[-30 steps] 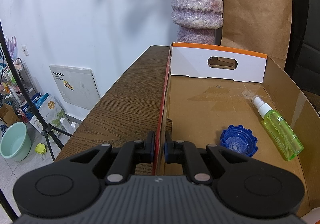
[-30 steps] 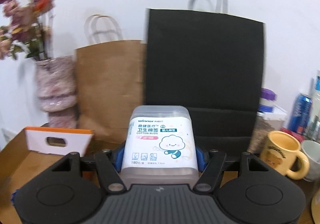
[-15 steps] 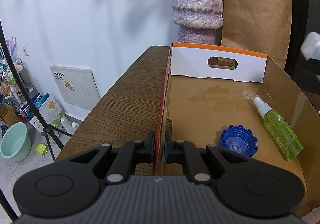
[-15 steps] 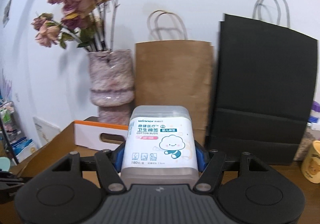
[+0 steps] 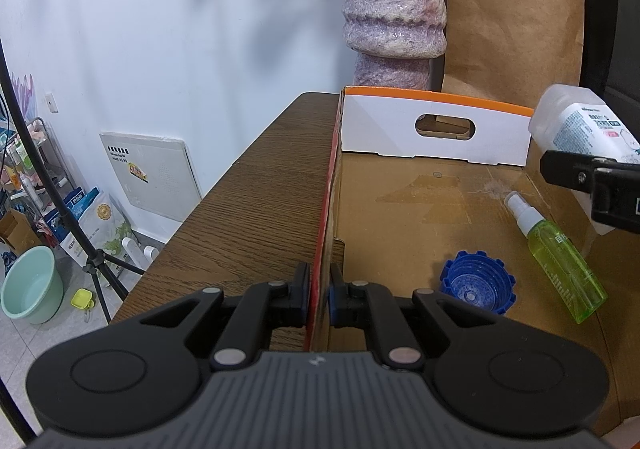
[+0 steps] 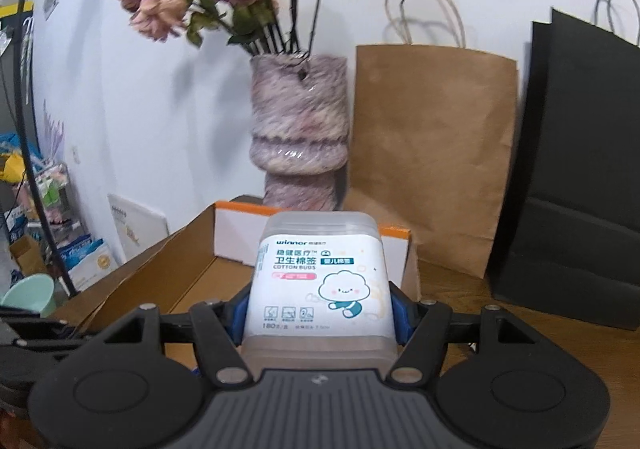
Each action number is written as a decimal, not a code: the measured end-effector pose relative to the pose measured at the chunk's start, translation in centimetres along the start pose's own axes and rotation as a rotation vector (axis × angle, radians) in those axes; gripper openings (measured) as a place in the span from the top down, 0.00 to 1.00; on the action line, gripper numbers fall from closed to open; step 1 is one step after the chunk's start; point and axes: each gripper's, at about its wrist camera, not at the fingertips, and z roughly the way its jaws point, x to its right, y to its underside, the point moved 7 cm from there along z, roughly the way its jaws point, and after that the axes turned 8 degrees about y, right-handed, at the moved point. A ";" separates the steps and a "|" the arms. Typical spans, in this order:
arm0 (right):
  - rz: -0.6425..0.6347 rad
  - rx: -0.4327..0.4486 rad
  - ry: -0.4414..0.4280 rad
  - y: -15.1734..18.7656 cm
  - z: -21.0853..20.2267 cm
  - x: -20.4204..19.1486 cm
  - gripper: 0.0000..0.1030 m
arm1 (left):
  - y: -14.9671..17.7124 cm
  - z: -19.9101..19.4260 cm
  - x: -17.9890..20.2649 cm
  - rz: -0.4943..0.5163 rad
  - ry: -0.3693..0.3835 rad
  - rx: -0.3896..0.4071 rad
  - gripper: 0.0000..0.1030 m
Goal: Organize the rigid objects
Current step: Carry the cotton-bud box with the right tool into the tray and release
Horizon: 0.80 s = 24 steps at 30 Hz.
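Note:
My left gripper [image 5: 319,291] is shut on the near left wall of the open cardboard box [image 5: 400,209], its fingers pinching the red-edged wall. On the box floor lie a blue ribbed cap [image 5: 477,287] and a green spray bottle [image 5: 558,259]. My right gripper [image 6: 320,309] is shut on a clear cotton bud box [image 6: 320,273] with a white label and holds it in the air over the cardboard box [image 6: 192,281]. In the left wrist view the cotton bud box [image 5: 580,125] and the right gripper [image 5: 592,177] reach in over the box's right wall.
The box stands on a brown wooden table [image 5: 248,217]. Behind it are a mottled pink vase [image 6: 298,129] with dried roses, a brown paper bag [image 6: 432,153] and a black paper bag [image 6: 584,169]. Left of the table, on the floor, stand a tripod [image 5: 92,261] and a green bucket [image 5: 30,289].
My right gripper has swung left with the cotton bud box, from facing the black bag to over the cardboard box. It has come into the left wrist view. The left gripper has stayed put.

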 end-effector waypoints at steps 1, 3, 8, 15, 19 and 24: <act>-0.004 -0.001 0.001 0.0 0.0 -0.1 0.38 | 0.0 0.0 0.1 -0.002 0.001 0.000 0.90; -0.001 -0.004 0.005 0.1 -0.1 -0.1 0.38 | -0.1 0.0 0.1 -0.001 0.000 0.000 0.90; -0.005 -0.007 0.004 0.2 -0.2 0.0 0.38 | -0.1 0.0 0.0 -0.002 0.000 0.000 0.90; -0.022 -0.019 -0.007 0.2 0.1 -0.3 0.38 | 0.0 0.0 0.0 0.000 -0.001 0.002 0.90; -0.034 -0.023 -0.018 0.3 0.1 -0.7 0.38 | 0.1 -0.1 0.1 0.000 -0.001 0.003 0.90; -0.042 -0.027 -0.018 0.4 0.2 -0.9 0.38 | 0.0 -0.1 0.0 0.000 -0.001 0.003 0.90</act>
